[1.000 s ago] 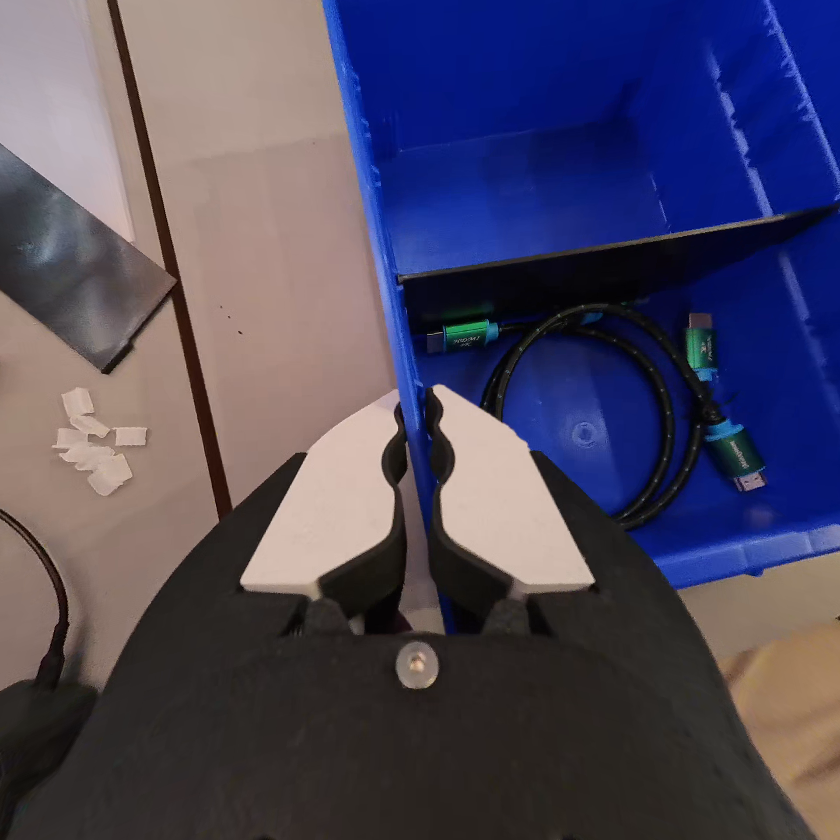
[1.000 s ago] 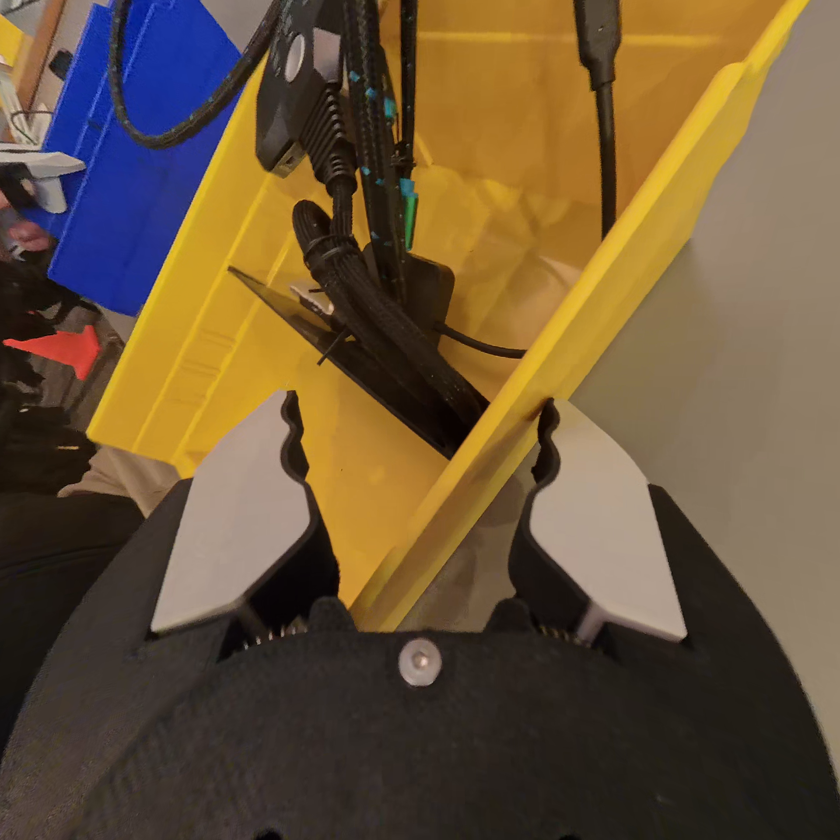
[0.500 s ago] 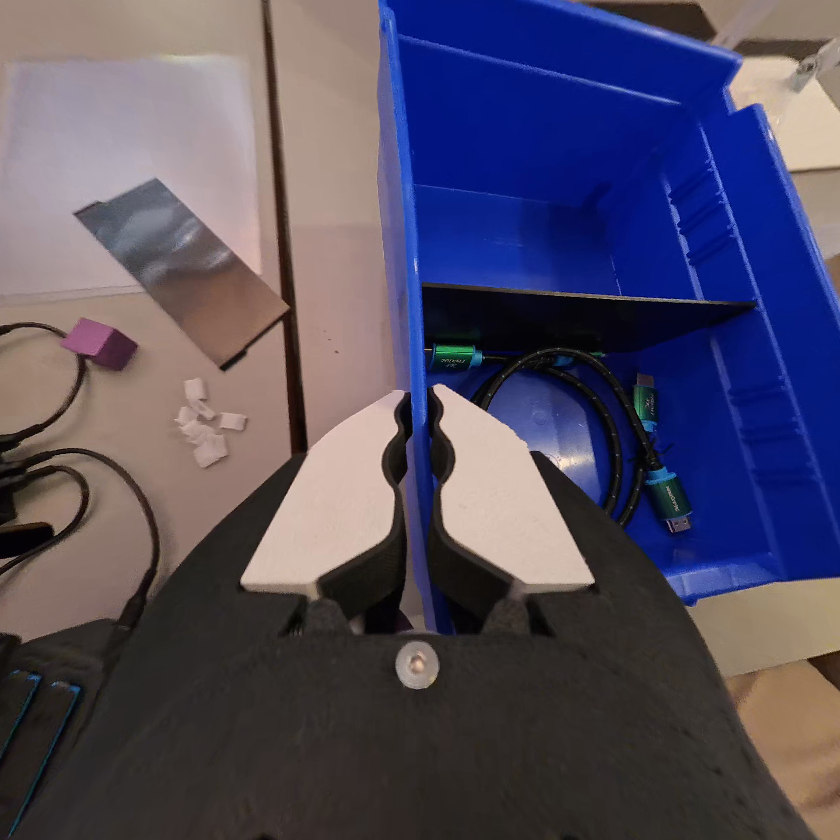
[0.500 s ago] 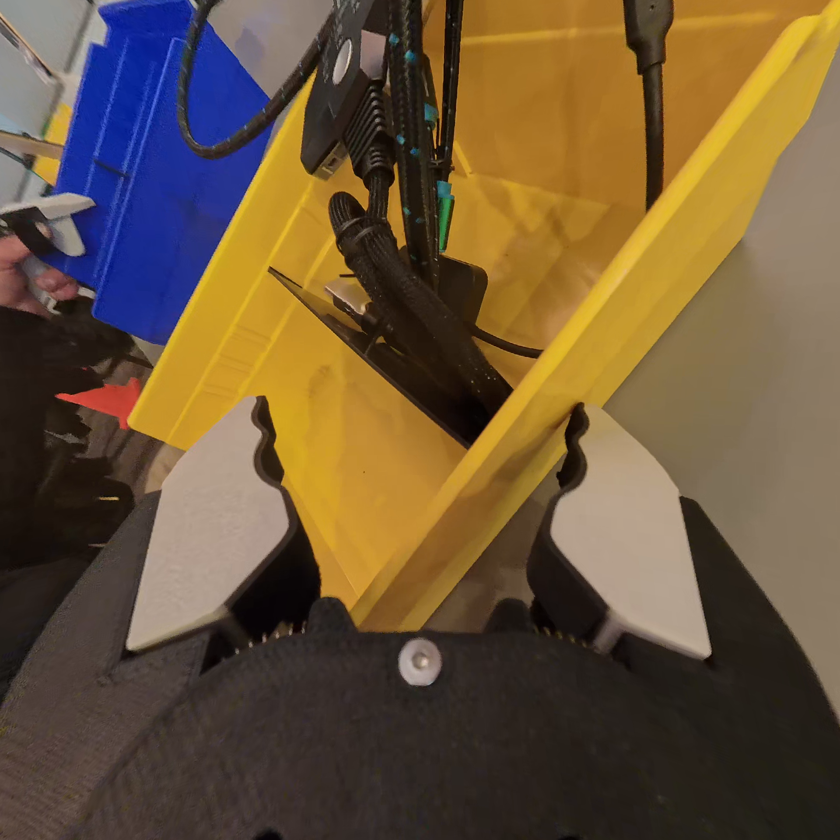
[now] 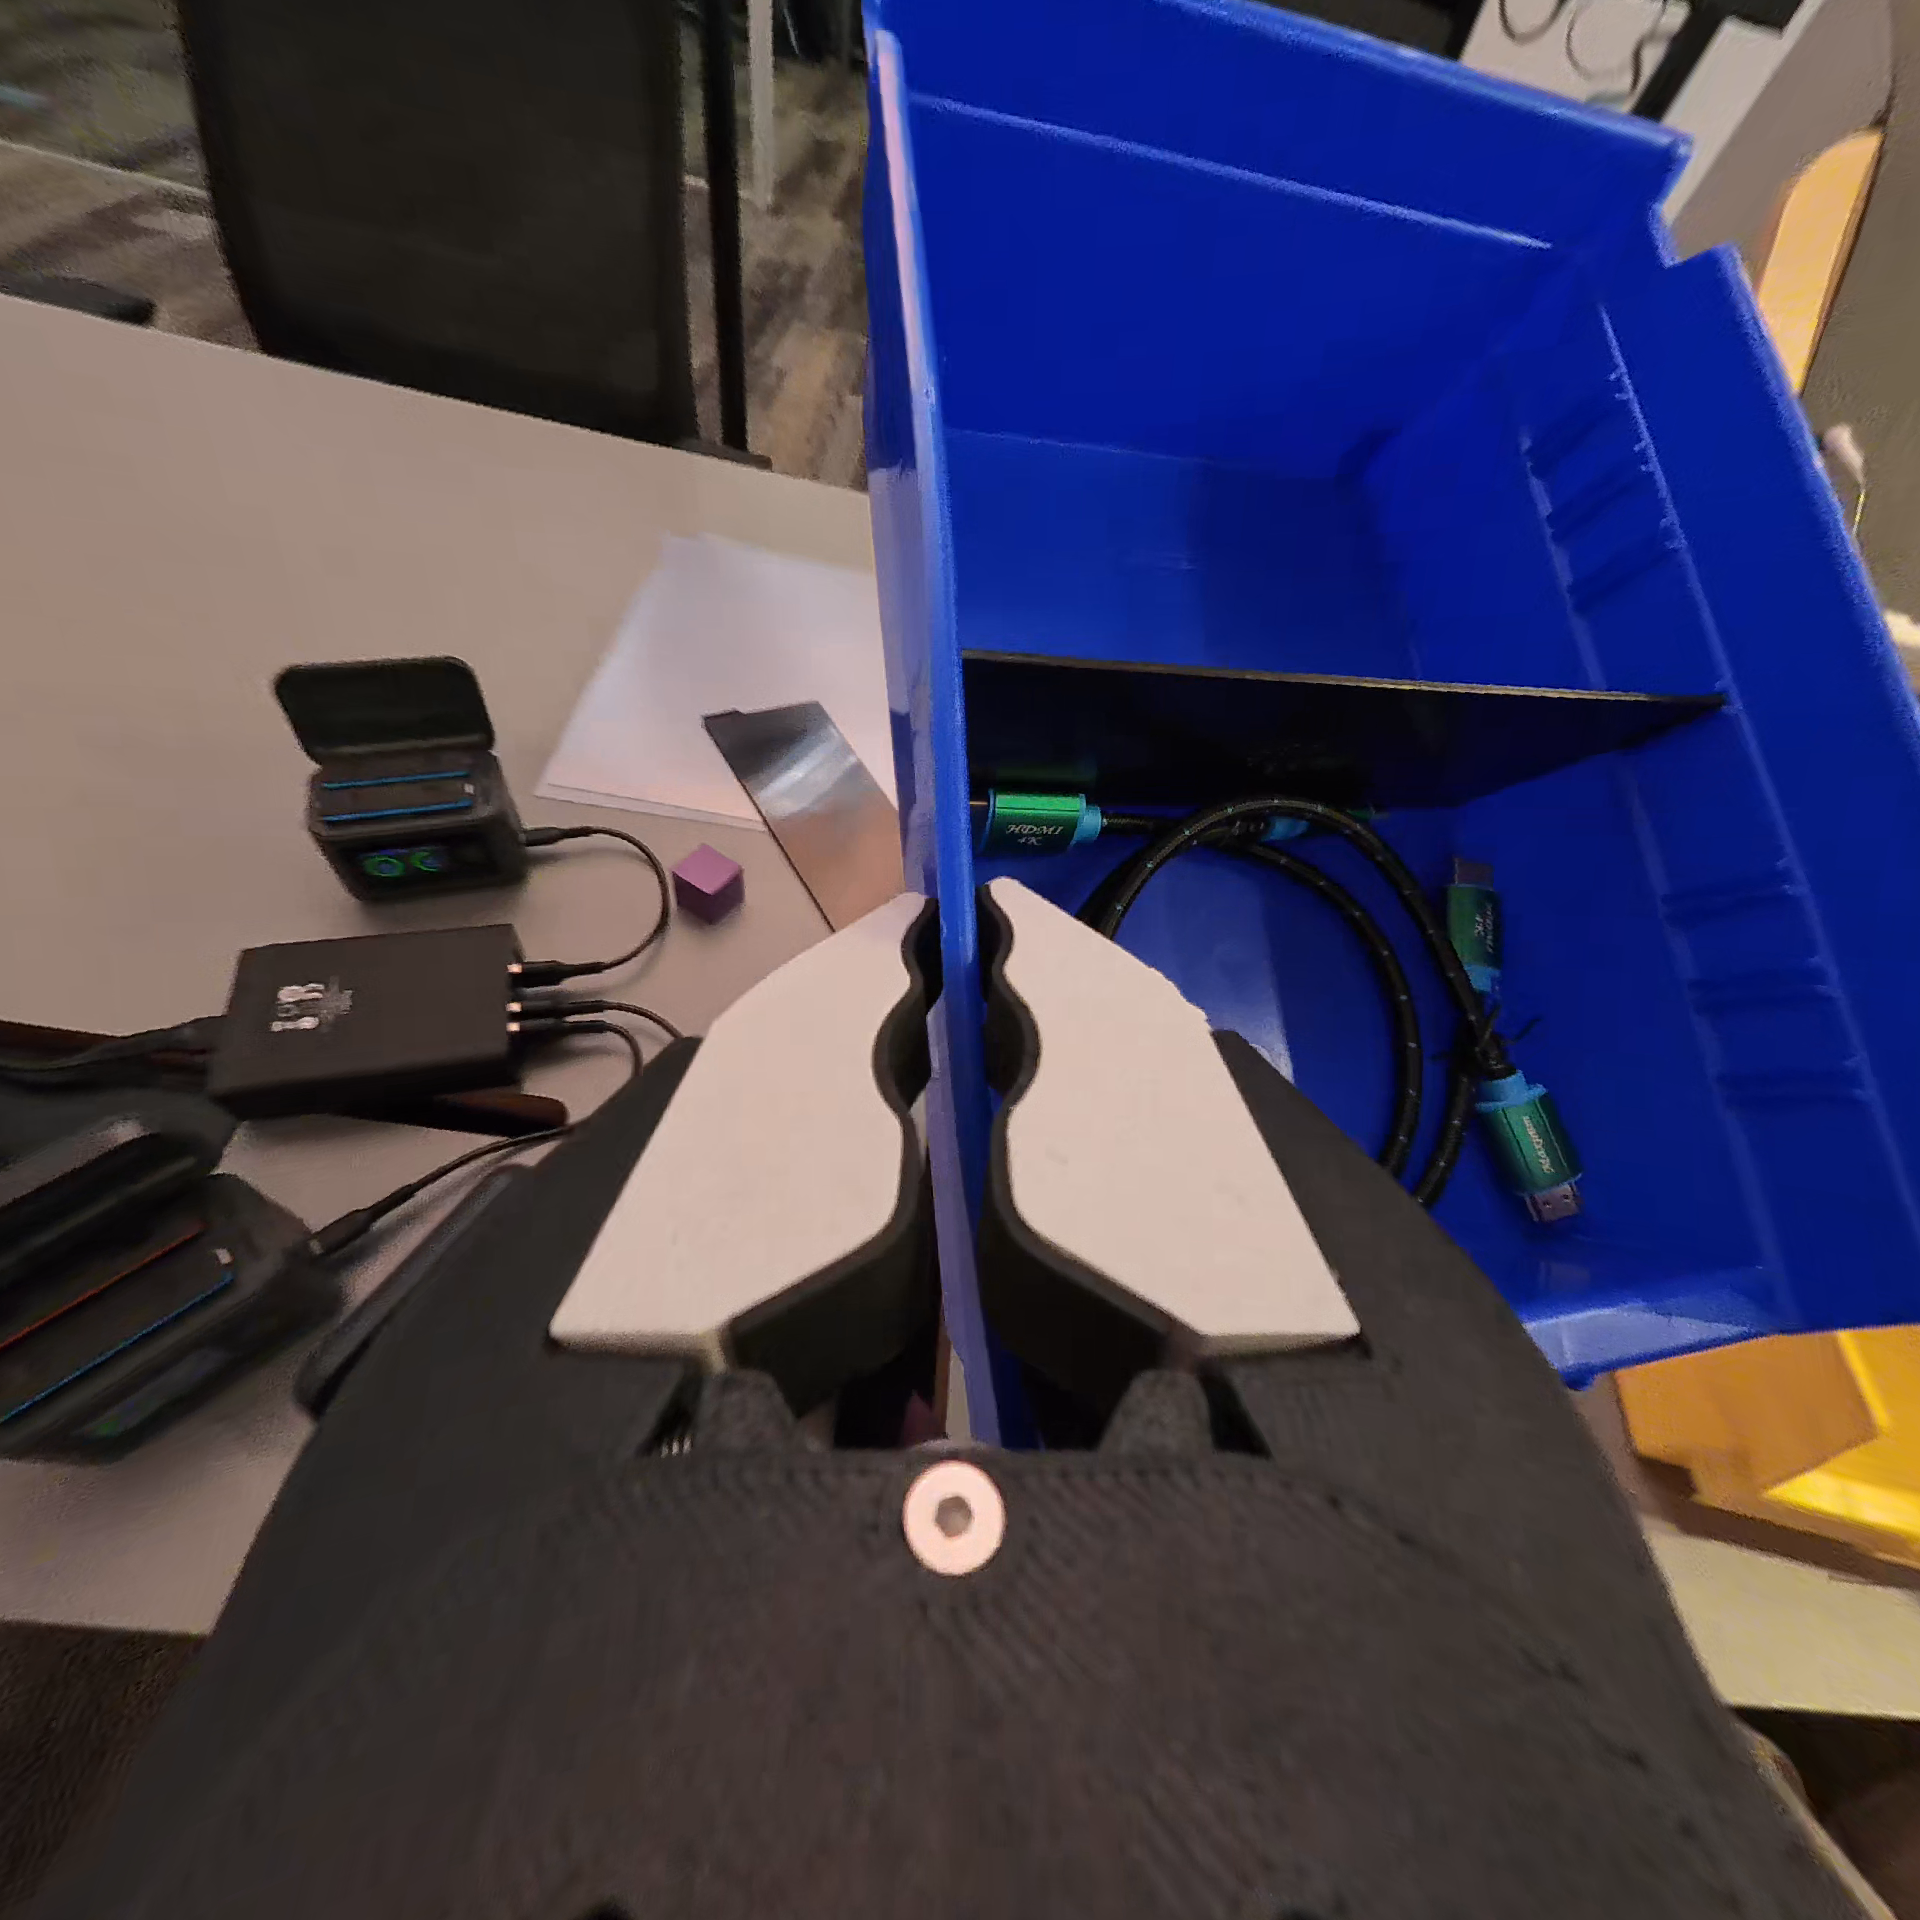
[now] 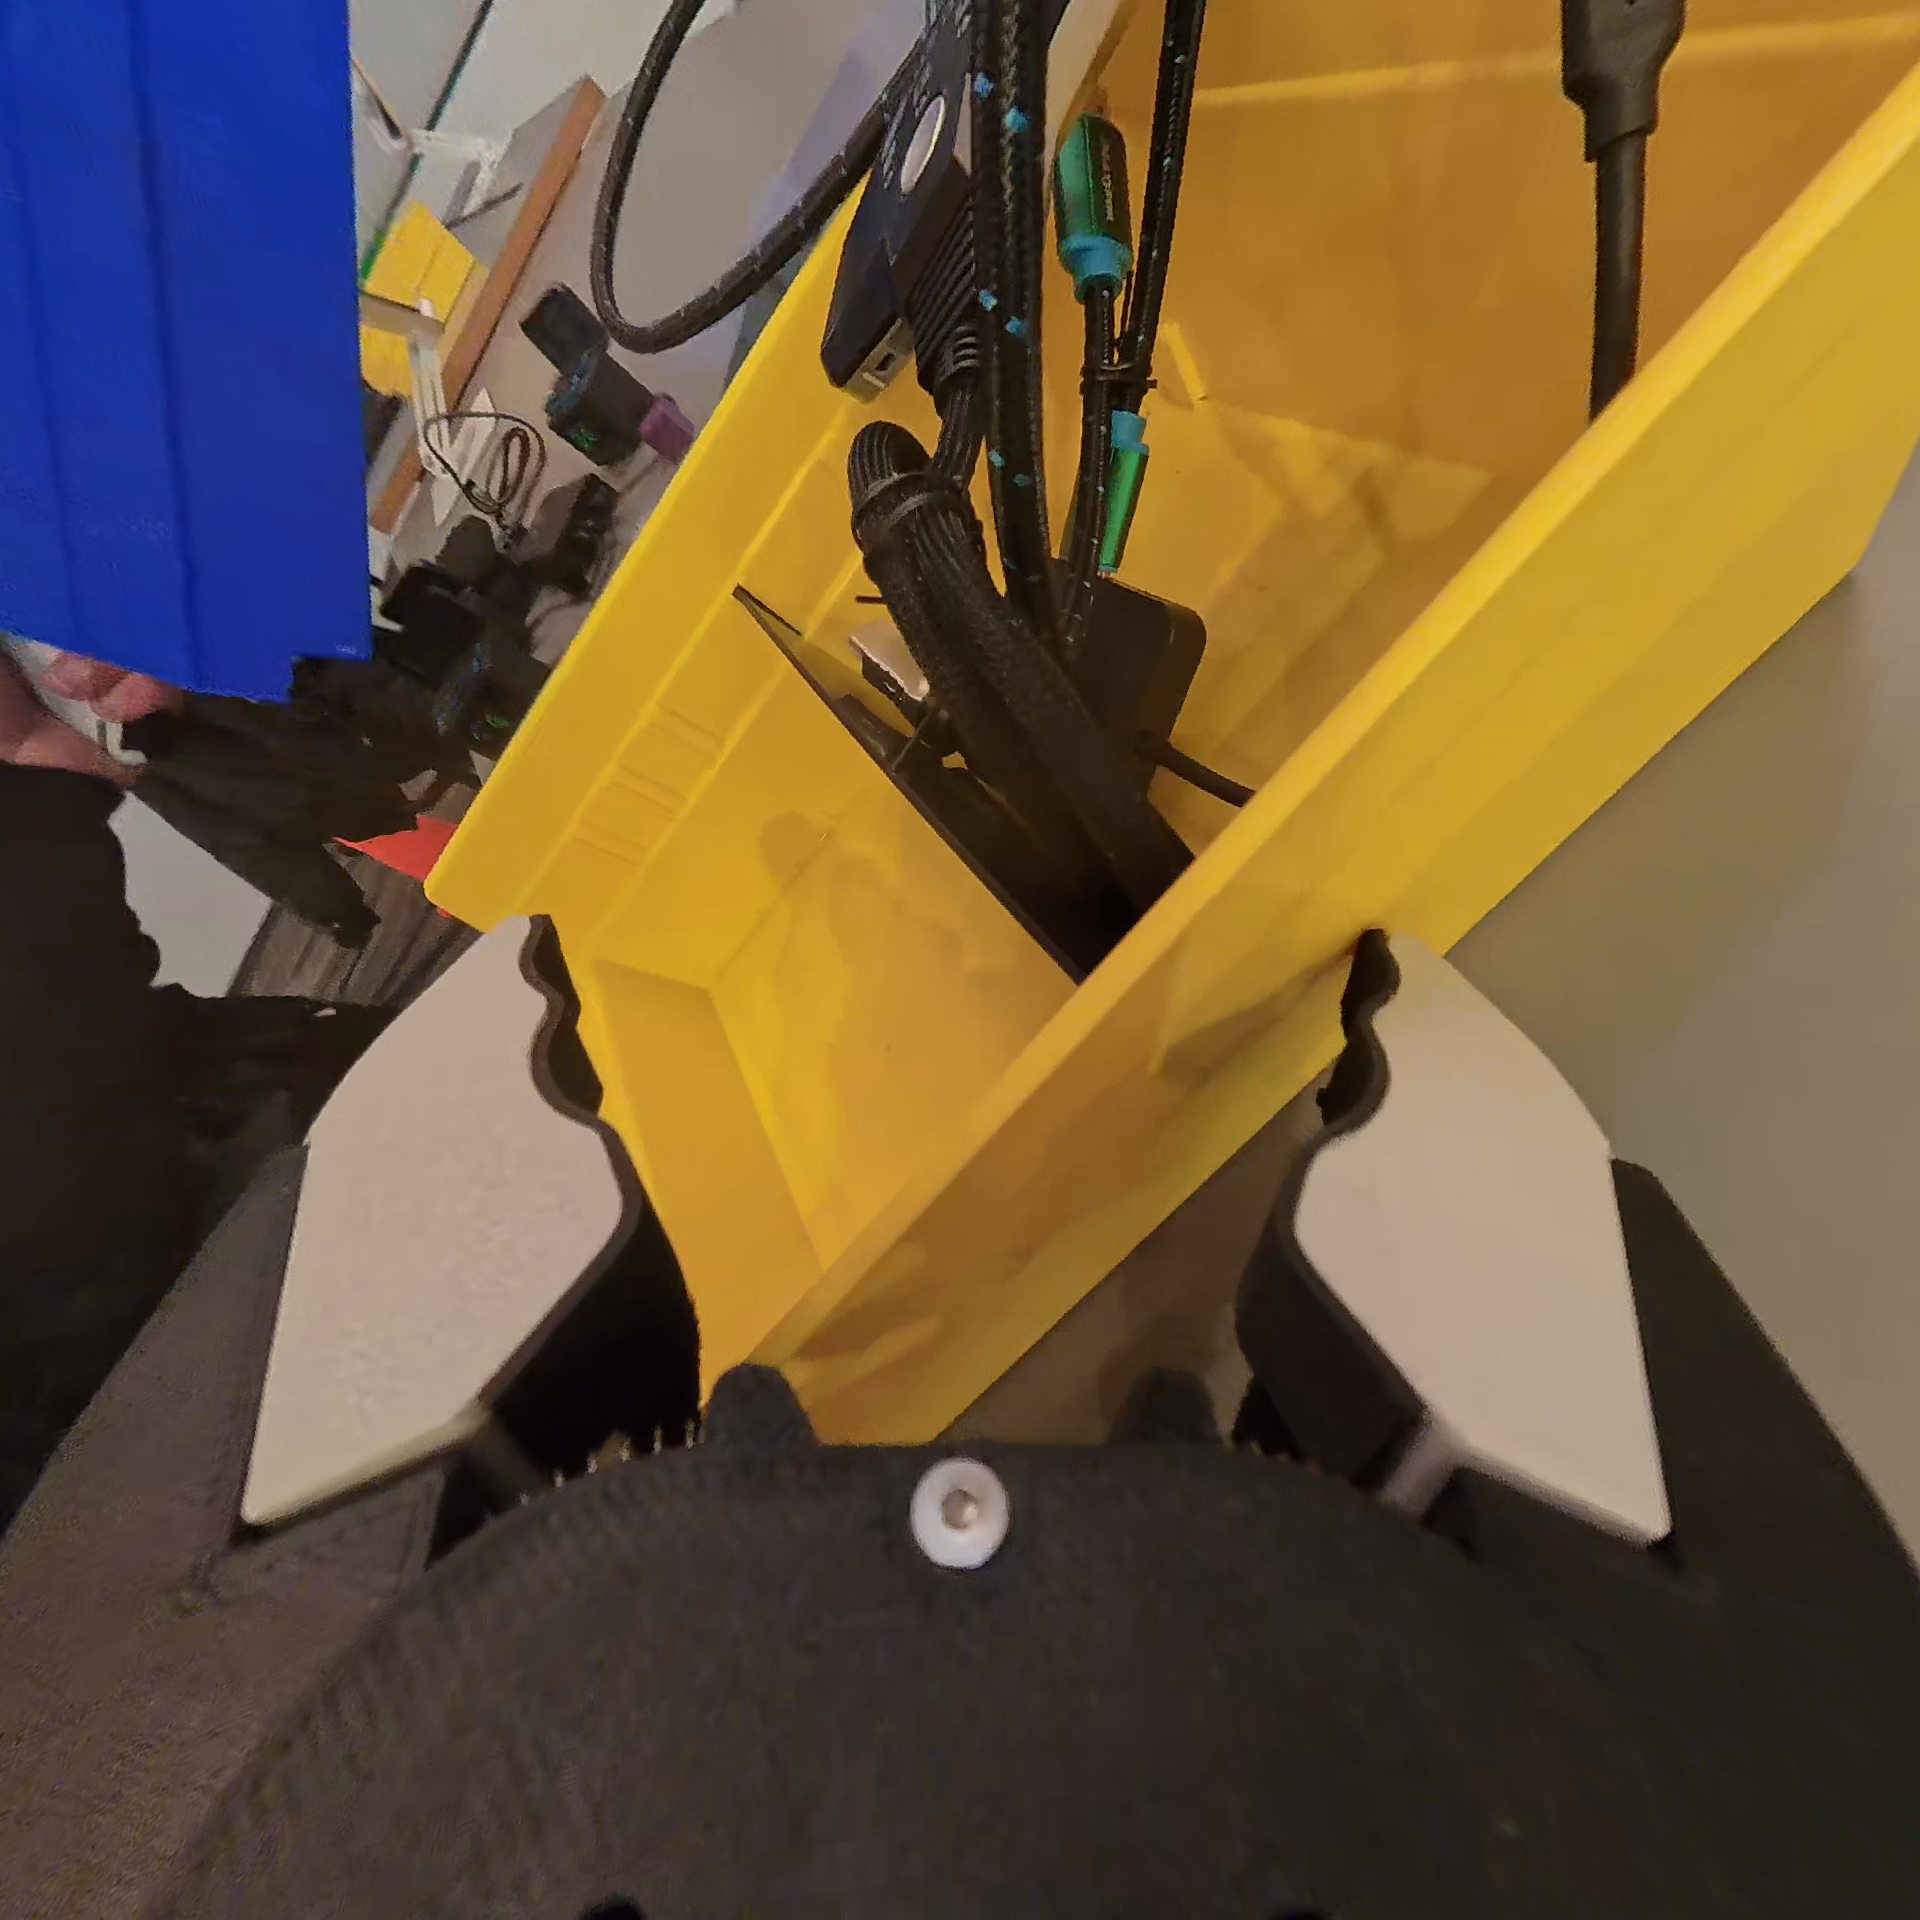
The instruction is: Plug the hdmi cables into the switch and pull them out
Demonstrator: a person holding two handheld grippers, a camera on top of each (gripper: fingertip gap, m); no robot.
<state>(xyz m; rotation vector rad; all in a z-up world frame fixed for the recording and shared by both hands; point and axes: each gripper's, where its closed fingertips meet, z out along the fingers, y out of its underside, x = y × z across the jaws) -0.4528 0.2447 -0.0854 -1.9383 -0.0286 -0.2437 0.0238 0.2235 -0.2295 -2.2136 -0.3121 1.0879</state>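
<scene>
My left gripper [image 5: 956, 914] is shut on the left wall of a blue bin [image 5: 914, 520]. In the bin's near compartment lies a coiled black braided HDMI cable [image 5: 1392, 977] with green plugs [image 5: 1532, 1138], in front of a black divider [image 5: 1351, 727]. My right gripper [image 6: 951, 956] is open, its fingers either side of the near corner of a yellow bin [image 6: 1455, 727]. That bin holds a black switch [image 6: 914, 177], thick braided cables [image 6: 997, 665], a green plug [image 6: 1091, 197] and a small black box [image 6: 1132, 644].
On the grey table left of the blue bin are a black charger hub [image 5: 364, 1018], an open battery case [image 5: 400, 790], a purple cube [image 5: 707, 883], a dark strip [image 5: 821, 800] and white paper [image 5: 707, 665]. A chair [image 5: 447, 208] stands behind. The blue bin [image 6: 177, 343] shows in the right wrist view. The gap from one gripper's tips to the other's is roughly 50 centimeters. The left tips stand about 30 centimeters off the purple cube [image 5: 707, 883].
The left wrist view has swung up with the blue bin still gripped, so more of the table and a chair show. The right gripper has opened wider and drawn back along the yellow wall.
</scene>
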